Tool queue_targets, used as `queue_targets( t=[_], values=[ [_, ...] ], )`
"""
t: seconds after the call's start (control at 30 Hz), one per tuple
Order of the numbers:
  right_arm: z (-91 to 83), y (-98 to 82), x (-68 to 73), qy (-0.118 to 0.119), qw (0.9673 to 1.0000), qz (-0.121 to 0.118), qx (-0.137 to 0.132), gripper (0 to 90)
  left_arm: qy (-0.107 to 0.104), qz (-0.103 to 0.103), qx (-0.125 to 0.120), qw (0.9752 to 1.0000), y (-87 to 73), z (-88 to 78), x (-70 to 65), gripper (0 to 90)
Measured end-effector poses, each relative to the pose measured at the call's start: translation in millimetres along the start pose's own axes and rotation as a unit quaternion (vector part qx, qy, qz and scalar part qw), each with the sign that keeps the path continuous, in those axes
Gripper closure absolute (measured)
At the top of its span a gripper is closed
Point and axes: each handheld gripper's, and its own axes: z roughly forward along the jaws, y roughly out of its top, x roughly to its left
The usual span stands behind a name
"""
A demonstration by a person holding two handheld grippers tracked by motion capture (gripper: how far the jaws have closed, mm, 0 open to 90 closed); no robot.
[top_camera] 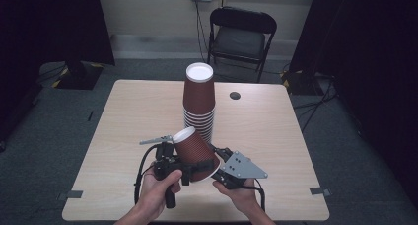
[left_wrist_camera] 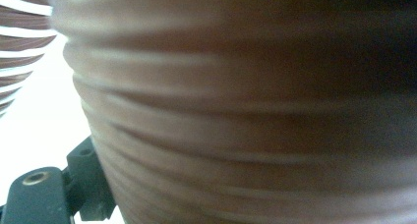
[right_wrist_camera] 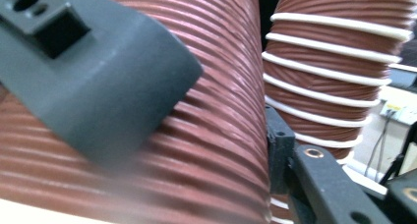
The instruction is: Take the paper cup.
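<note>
The left gripper (top_camera: 170, 163) and the right gripper (top_camera: 217, 168) both clamp the tilted loose cup (top_camera: 196, 153), just in front of the stack of cups (top_camera: 199, 104). Best to square it upside-down over the stack before lowering.

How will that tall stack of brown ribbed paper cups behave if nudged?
The tall stack of brown ribbed paper cups probably tips easily: it stands high on a narrow base. Being paper, it is likely light and would slide across the smooth wooden table. The nested cups may separate.

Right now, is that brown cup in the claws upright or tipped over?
Tipped. The single cup lies slanted on its side above the table, white end up-left, while the stack of cups behind stands upright.
</note>
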Motion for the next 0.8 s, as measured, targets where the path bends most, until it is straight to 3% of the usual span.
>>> queue_targets(
  t=[0.3, 0.63, 0.73, 0.8],
  values=[
    [-6.1, 3.9, -2.6, -0.017, 0.9997, 0.004, -0.018, 79.5, -0.027, 0.029, -0.02, 0.999, 1.2, -0.6, 3.0, 8.6],
    [-7.1, 4.2, -4.9, -0.018, 0.9997, 0.008, -0.012, 84.5, -0.048, 0.026, -0.007, 0.9985, 8.5, -4.5, 11.5, 6.2],
    [-7.6, 4.5, -3.5, -0.021, 0.9997, 0.0, -0.013, 84.7, -0.046, 0.041, -0.006, 0.9981, 9.7, -4.8, 11.5, 5.5],
    [-7.2, 3.4, -3.2, -0.023, 0.9996, -0.004, -0.013, 84.8, -0.028, 0.049, -0.019, 0.9982, 10.3, -5.3, 11.7, 4.2]
  ],
)
